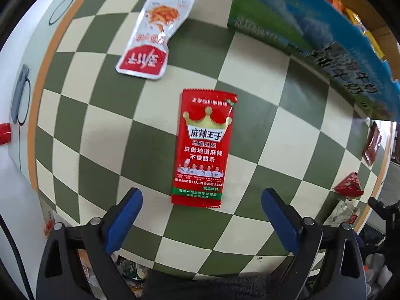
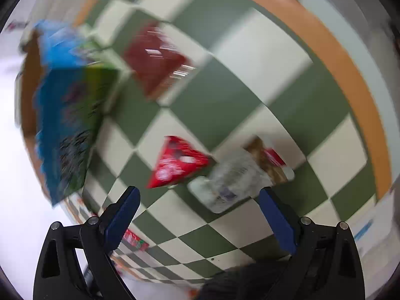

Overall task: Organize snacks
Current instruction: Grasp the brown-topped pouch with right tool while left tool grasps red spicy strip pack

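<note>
In the left wrist view a red spicy-strip packet lies flat on the green-and-cream checkered cloth, just ahead of my open, empty left gripper. A white-and-red packet lies farther off to the left. The right wrist view is motion-blurred: my right gripper is open and empty above a red triangular packet and a clear packet with a brown and red end. A dark red packet lies beyond them.
A blue-and-green cardboard box holding orange and yellow snacks stands at the right; it also shows in the right wrist view at the left. The red triangular packet and dark red packet lie near the cloth's orange border.
</note>
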A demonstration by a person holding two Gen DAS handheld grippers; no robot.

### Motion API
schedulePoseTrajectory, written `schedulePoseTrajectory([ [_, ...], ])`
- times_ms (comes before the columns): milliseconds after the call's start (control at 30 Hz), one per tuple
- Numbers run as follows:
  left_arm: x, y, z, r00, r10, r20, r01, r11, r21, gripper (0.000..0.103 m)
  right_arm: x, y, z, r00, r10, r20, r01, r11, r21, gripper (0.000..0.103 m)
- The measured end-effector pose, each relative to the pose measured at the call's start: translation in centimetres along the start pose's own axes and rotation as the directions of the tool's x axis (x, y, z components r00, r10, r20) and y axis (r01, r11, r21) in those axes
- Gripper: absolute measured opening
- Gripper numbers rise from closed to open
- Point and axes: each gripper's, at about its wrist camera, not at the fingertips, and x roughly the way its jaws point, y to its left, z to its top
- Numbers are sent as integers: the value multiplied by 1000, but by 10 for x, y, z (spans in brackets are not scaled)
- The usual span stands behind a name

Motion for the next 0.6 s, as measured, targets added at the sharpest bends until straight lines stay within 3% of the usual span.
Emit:
schedulePoseTrajectory([
  [200,15,-9,-2,1000,9,-12,-9,1000,23,98,33,-32,5,1000,-18,-11,20,984,178,91],
  [300,20,-10,-2,1000,13,-17,-13,1000,21,98,46,-19,6,992,-128,-21,129,986,105,81],
  [367,24,-8,-3,1000,15,-19,-15,1000,19,98,50,0,3,974,-224,-2,224,974,-9,79],
  [433,28,-6,-3,1000,17,-25,-16,1000,14,98,57,22,-5,946,-323,42,325,933,-157,75],
  [500,31,-4,-5,999,18,-30,-18,1000,11,98,65,44,-20,915,-390,100,401,858,-321,63],
  [600,35,2,-5,999,10,-37,-9,1000,9,98,75,69,-42,897,-418,145,430,743,-513,57],
])
